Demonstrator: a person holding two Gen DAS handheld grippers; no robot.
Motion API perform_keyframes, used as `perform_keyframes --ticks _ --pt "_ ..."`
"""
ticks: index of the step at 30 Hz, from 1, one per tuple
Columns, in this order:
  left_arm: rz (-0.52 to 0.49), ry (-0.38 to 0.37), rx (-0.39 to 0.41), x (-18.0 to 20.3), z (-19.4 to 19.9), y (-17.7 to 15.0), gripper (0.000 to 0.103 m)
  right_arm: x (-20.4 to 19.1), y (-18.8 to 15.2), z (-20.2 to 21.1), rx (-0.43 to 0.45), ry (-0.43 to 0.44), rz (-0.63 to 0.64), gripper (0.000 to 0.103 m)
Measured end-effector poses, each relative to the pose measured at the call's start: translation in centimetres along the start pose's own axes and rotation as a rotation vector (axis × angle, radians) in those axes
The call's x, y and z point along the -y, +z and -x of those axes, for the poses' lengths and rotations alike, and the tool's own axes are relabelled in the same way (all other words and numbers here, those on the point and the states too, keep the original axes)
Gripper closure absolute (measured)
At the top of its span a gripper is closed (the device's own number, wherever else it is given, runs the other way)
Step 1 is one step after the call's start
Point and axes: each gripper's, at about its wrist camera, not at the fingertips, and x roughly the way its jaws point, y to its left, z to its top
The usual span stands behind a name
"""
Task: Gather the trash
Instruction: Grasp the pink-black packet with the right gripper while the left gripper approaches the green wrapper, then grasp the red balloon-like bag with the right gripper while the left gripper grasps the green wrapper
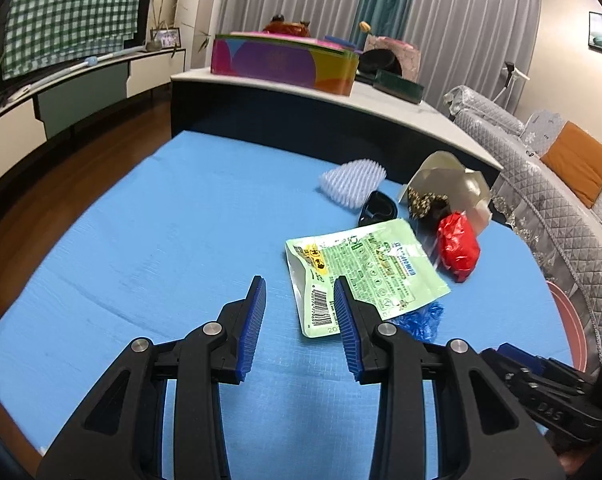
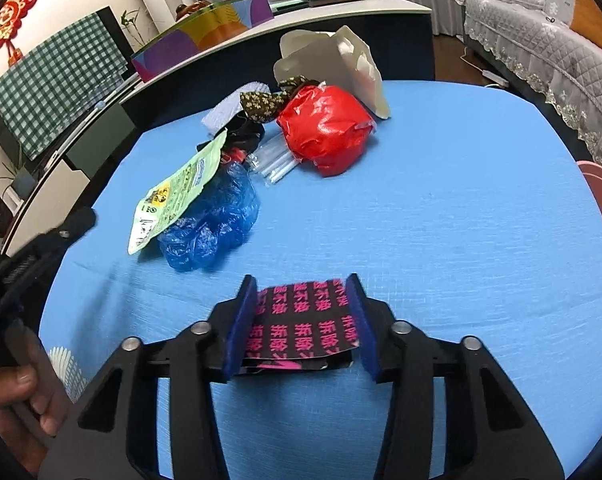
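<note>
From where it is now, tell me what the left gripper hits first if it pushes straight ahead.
Most likely the green pouch: the left gripper points down at the blue tablecloth, its right fingertip already over the pouch's edge. Height above it is unclear.

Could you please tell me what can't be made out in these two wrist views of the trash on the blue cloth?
- Right wrist view: whether the right gripper presses the black-and-pink wrapper lying between its jaws; motion blur there.
- Left wrist view: most of the blue plastic bag, hidden by the green pouch and the gripper.
- Both views: the pink object beyond the table edge, cut off by the frame.
</note>
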Motion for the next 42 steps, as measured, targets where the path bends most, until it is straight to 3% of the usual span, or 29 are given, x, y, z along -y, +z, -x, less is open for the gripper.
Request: perform_keyframes --ticks 1,2,6,10,13,18,22,26,27,28,29,34,42 --pt "0.004 -0.001 -0.005 0.1 -0.3 0.0 0.068 0.1 0.1 -0.1 -0.004 -0.001 0.002 0.091" --pt "0.008 -0.003 -0.010 0.1 -0.6 0.1 0.068 0.3 0.2 -0.2 -0.017 0.005 0.001 0.096" --pt "0.029 -0.006 -0.036 0.3 -2.1 0.2 0.068 0.9 0.3 -0.5 -0.025 0.013 0.000 0.100" --pt "0.048 -0.004 -0.056 0.2 -3.3 0.4 0.068 1.4 0.8 0.8 0.010 0.045 -0.002 0.090" --pt "0.062 -0.006 -0.068 0.2 -3.9 0.4 0.068 1.4 1.1 1.4 0.031 0.056 0.006 0.059" --pt "0.045 0.001 -0.076 0.8 -4.5 0.3 0.068 1.5 1.2 1.1 0.038 0.021 0.022 0.059" --pt "0.035 0.005 -0.071 1.2 -4.8 0.6 0.068 2.3 3.0 1.5 0.096 -0.007 0.014 0.058" --pt "0.045 -0.001 -0.098 1.1 -5.8 0.6 0.068 2.3 5.5 0.5 0.119 -0.038 0.052 0.049" --pt "0.045 -0.003 -0.100 1.1 -5.9 0.6 0.070 2.2 6.2 0.1 0.122 -0.042 0.064 0.046" --pt "0.042 -0.006 -0.103 1.1 -6.1 0.7 0.084 2.1 6.6 -0.1 0.123 -0.040 0.071 0.038" --pt "0.037 -0.007 -0.106 1.1 -6.2 0.7 0.090 2.1 7.5 -0.6 0.127 -0.036 0.083 0.033" --pt "0.001 -0.007 -0.078 1.4 -5.8 1.4 0.095 1.4 10.1 -3.9 0.095 -0.042 0.165 0.022" --pt "0.001 0.000 -0.046 0.8 -5.4 2.4 0.097 0.2 10.8 -8.2 0.020 -0.070 0.250 0.018"
